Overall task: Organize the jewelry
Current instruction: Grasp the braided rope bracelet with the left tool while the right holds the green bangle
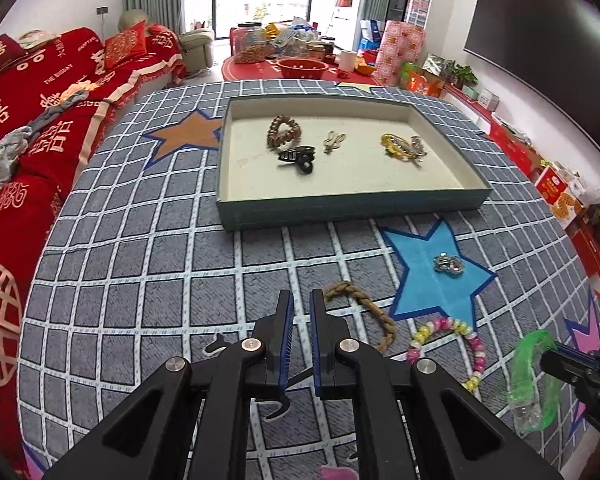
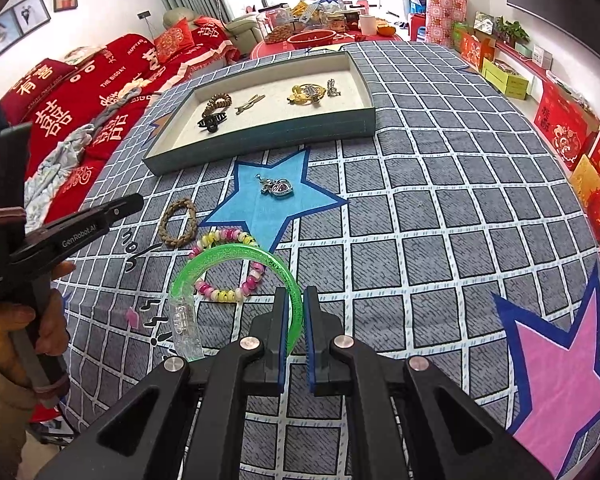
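Note:
My right gripper [image 2: 297, 300] is shut on a green glittery bangle [image 2: 228, 254], gripping its right side; the bangle [image 1: 530, 376] also shows in the left wrist view, held by the right gripper [image 1: 556, 354]. My left gripper [image 1: 301, 300] is nearly closed with a narrow gap and holds nothing, just above the cloth. A braided brown bracelet [image 1: 370, 312], a pink-and-yellow bead bracelet [image 1: 466, 334] and a silver heart pendant [image 1: 448, 263] lie on the cloth. The shallow tray [image 1: 352, 204] holds a brown coil hair tie [image 1: 283, 130], a black claw clip [image 1: 298, 157], a silver clip [image 1: 334, 141] and yellow and silver pieces [image 1: 404, 147].
The table is covered by a grey checked cloth with stars [image 2: 440, 200]. A red-covered sofa [image 1: 28, 120] runs along the left. Red boxes [image 2: 568, 128] stand along the right wall. A cluttered round table [image 1: 296, 64] sits beyond the far edge.

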The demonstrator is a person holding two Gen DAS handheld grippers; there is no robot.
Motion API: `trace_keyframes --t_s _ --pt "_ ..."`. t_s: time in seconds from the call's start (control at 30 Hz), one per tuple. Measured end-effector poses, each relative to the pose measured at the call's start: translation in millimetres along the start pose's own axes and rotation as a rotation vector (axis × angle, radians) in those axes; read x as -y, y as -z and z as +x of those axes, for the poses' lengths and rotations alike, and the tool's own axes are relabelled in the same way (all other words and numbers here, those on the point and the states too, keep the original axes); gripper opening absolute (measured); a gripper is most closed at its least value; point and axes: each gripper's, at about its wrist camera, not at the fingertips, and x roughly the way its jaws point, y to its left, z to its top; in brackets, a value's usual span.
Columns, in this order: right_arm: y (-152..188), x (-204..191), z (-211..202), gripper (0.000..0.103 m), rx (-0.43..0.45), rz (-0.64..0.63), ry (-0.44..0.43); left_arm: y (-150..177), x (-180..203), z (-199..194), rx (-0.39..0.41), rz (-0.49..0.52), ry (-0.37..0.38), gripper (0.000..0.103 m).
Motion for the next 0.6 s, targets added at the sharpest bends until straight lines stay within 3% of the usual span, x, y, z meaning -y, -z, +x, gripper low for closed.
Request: trace_keyframes --t_s 0.03,0.07,0.1,0.27,0.6 --pt "0 1 0 0.008 0.002 0.004 -0.003 1 -2 1 -0.006 -0.008 -0.016 0.093" --pt "0 2 -1 0.008 0.004 0.006 -0.004 2 -5 0 0.003 -0.023 -0.037 0.103" --pt "1 2 -1 0.008 0.005 0.008 -0.005 4 -7 -4 0.037 -0.028 -0.056 0.103" --pt "1 5 -1 0.008 0.005 0.015 -0.011 3 -10 2 0.017 -0.015 -0.103 0.103" --pt "6 9 -1 0.008 0.005 0.025 -0.015 -2 6 36 -0.093 -0.089 -0.038 0.103"
